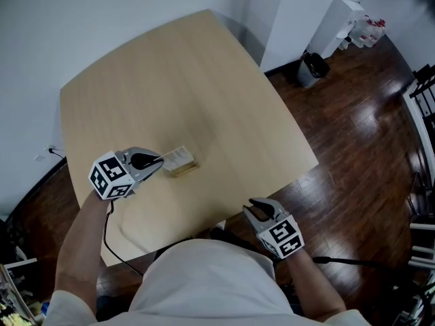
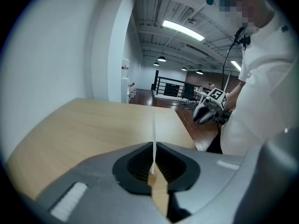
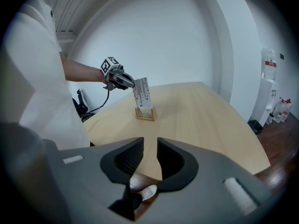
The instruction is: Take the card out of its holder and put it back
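The white printed card [image 3: 141,93] stands upright with its lower edge at the top of the small wooden holder [image 3: 145,114]; whether it sits in the slot I cannot tell. My left gripper [image 1: 158,161] is shut on the card's side edge. In the left gripper view the card [image 2: 153,125] shows edge-on as a thin line between the closed jaws of the left gripper [image 2: 153,148]. From the head view, card [image 1: 177,156] and holder [image 1: 183,168] sit near the table's middle. My right gripper [image 1: 253,209] hangs at the table's front edge, open and empty, well apart from the holder.
The light wooden table [image 1: 204,80] has rounded corners and carries only the holder. A black cable [image 1: 117,246] trails from the left gripper down past the table edge. On the dark floor at the far right stand a water dispenser [image 1: 343,15] and a small bin [image 1: 312,68].
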A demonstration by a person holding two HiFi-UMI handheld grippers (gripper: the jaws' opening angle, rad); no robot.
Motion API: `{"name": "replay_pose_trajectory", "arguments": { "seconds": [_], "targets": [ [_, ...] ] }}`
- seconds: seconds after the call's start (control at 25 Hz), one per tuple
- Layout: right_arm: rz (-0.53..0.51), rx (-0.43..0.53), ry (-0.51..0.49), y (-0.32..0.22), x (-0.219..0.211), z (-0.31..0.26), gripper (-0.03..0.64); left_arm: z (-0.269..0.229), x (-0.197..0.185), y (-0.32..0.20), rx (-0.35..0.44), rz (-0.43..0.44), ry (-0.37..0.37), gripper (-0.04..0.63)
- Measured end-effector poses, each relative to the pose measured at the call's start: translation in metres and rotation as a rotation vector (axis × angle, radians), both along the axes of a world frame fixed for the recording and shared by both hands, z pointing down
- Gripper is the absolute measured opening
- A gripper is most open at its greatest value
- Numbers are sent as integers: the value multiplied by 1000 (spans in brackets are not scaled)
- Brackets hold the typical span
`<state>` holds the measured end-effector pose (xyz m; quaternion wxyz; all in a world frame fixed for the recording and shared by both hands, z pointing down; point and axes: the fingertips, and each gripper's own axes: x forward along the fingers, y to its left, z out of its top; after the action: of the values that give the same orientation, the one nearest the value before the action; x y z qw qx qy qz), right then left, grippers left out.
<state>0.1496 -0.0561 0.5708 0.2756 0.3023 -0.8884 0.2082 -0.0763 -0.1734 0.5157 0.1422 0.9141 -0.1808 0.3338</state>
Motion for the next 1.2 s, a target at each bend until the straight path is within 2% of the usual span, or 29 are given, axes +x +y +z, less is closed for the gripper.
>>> {"name": "replay_pose_trajectory", "arguments": {
  "seconds": [1.2],
  "targets": [
    [-6, -19, 11, 5, 1, 5, 94, 44, 7, 3, -26, 51, -53, 17]
  ]
}}
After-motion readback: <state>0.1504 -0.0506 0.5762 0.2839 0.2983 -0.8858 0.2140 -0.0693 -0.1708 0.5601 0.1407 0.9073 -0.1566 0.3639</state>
